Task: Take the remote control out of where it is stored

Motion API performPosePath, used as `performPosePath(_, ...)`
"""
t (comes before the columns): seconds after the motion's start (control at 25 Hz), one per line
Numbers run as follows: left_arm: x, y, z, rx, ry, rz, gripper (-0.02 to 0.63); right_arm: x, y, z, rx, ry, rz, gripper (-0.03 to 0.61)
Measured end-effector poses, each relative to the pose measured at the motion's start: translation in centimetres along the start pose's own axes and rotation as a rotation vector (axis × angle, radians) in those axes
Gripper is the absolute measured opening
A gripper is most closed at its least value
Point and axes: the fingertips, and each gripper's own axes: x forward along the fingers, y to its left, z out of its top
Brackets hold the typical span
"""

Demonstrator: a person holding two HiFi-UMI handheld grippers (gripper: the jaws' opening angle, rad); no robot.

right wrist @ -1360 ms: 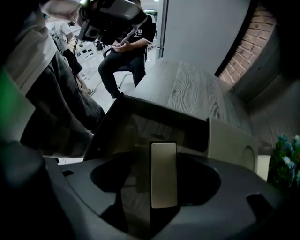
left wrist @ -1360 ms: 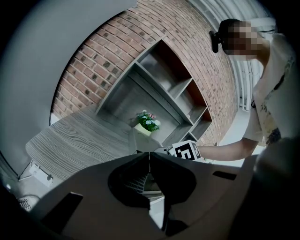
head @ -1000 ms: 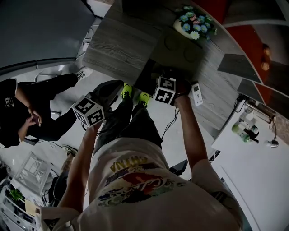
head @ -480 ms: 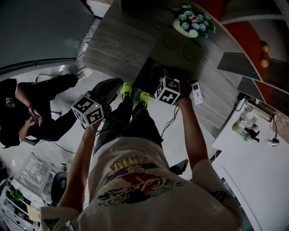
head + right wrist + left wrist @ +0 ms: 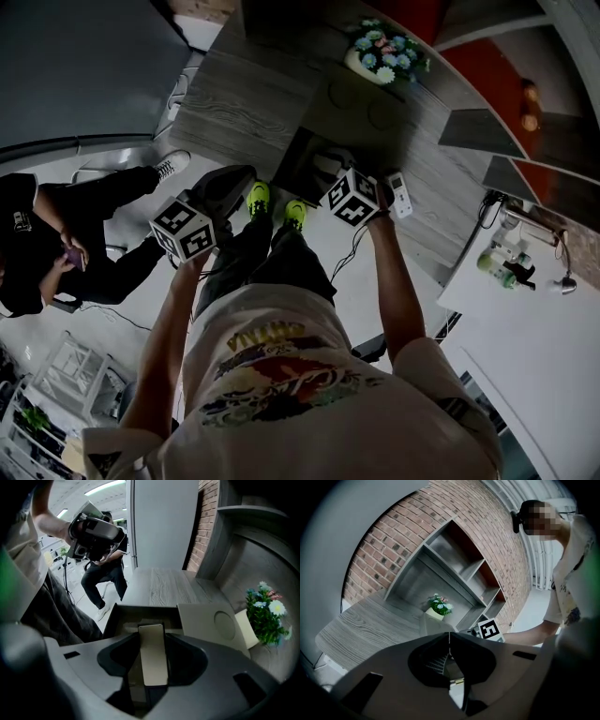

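Observation:
The remote control is a plain white slab standing lengthwise between the jaws of my right gripper. The jaws have just been closing and now press on its sides. It hangs above an open dark drawer at the front of the grey wooden table. In the head view the right gripper's marker cube sits over that drawer and hides the jaws. My left gripper is shut with nothing in it. Its cube is held off the table's near side.
A pot of flowers and a flat beige box with a round mark stand behind the drawer. A small white device shows beside the right cube. A seated person in black is at the left. Grey shelving backs the table.
The right gripper's cube has shifted a little to the right and rolled over the open drawer. The left gripper has stayed where it was.

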Motion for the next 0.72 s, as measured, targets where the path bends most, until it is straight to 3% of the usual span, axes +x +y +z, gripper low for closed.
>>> performPosePath(0.32,0.1,-1.0,1.8,0.039,-0.007,-0.037,0.006,-2.9,-0.8,1.3,0.15,-0.107,-0.069,0.181)
performPosePath(0.72,1.0,-3.0,2.9,0.073,-0.011,-0.094,0.006,-5.8,-0.5,2.6,0.194,-0.157,-0.121,0.178)
